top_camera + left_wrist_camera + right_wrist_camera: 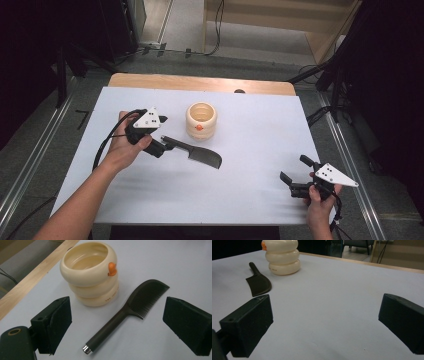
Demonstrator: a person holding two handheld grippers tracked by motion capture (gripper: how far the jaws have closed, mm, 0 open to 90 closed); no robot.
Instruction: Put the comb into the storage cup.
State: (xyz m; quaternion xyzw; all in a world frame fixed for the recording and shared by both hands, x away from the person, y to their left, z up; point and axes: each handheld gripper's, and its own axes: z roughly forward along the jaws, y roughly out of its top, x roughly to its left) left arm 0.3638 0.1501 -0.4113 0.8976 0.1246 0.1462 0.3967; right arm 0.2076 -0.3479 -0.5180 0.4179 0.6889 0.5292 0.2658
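Hovering with wide-open, empty left gripper (117,325) fingers around the stiff, light, dark plastic comb (130,315) lying on the white table (260,140) beside the cream ringed duck cup (91,272), probably best gripped by its round handle.

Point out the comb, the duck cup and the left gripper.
comb (147,298), left gripper view, on the teeth.
duck cup (201,121), high view, on its side wall.
left gripper (170,145), high view, between its fingertips.

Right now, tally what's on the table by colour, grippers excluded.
Cream: 1, the duck-faced cup
Black: 1, the comb
Total: 2
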